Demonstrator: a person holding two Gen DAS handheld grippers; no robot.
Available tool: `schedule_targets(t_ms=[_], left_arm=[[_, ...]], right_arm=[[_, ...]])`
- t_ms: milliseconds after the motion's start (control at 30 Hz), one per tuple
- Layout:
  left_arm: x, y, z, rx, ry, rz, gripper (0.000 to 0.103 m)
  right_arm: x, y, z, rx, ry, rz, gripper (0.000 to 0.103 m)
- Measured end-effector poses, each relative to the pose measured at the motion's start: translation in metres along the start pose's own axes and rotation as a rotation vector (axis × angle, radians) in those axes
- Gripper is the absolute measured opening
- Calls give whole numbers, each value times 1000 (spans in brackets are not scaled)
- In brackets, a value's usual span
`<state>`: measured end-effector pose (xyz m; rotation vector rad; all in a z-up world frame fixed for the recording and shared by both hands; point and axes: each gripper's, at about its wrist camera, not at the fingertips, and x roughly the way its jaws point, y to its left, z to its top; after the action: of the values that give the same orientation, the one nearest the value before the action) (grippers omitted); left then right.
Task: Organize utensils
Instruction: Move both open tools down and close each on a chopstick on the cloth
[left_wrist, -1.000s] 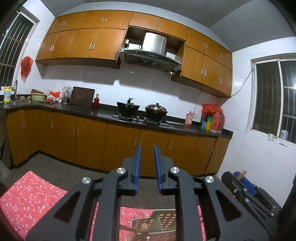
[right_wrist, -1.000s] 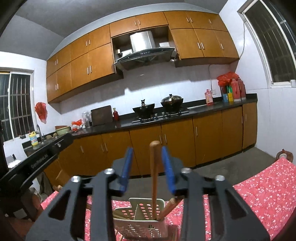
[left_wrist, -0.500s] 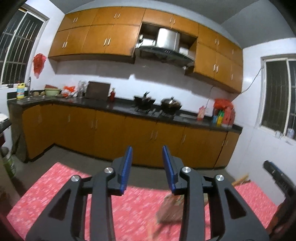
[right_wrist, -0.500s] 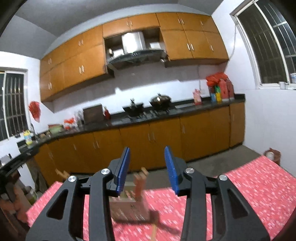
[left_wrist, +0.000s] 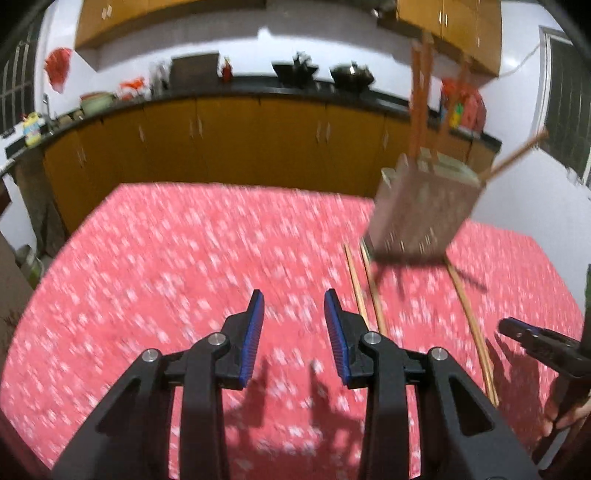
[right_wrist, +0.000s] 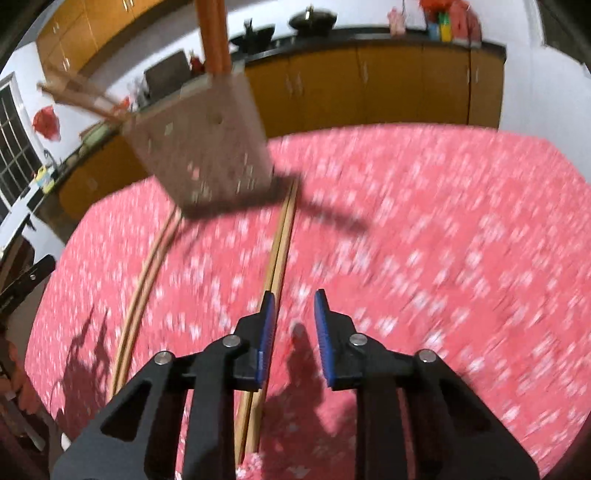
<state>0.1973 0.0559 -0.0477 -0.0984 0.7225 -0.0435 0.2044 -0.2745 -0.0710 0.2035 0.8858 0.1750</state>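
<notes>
Left wrist: left gripper (left_wrist: 293, 314) spread, empty, over the red tablecloth (left_wrist: 147, 277). Utensil holder (left_wrist: 424, 214) stands ahead-right; chopstick pairs (left_wrist: 364, 280) lie on the cloth to its right. A second ago it faced the cabinets.

Right wrist: right gripper (right_wrist: 294, 314) has just been closing, jaws apart, nothing between; chopsticks (right_wrist: 280, 243) just beside its left finger, holder (right_wrist: 207, 147) ahead-left.

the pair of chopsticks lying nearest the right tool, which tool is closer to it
Right. The right tool sits just beside that chopstick pair; the left tool is farther off, past the other pair.
</notes>
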Motion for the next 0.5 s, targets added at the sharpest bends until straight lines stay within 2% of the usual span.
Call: schedule_targets(t_ms=[233, 400, 500], left_arm=[[15, -13, -20, 11, 75, -38, 34], [20, -16, -22, 15, 101, -52, 34], [23, -18, -24, 17, 117, -70, 34]], right_arm=[[13, 9, -17, -22, 51, 7, 21], [16, 13, -18, -71, 41, -82, 16], [14, 11, -18, -56, 39, -64, 16]])
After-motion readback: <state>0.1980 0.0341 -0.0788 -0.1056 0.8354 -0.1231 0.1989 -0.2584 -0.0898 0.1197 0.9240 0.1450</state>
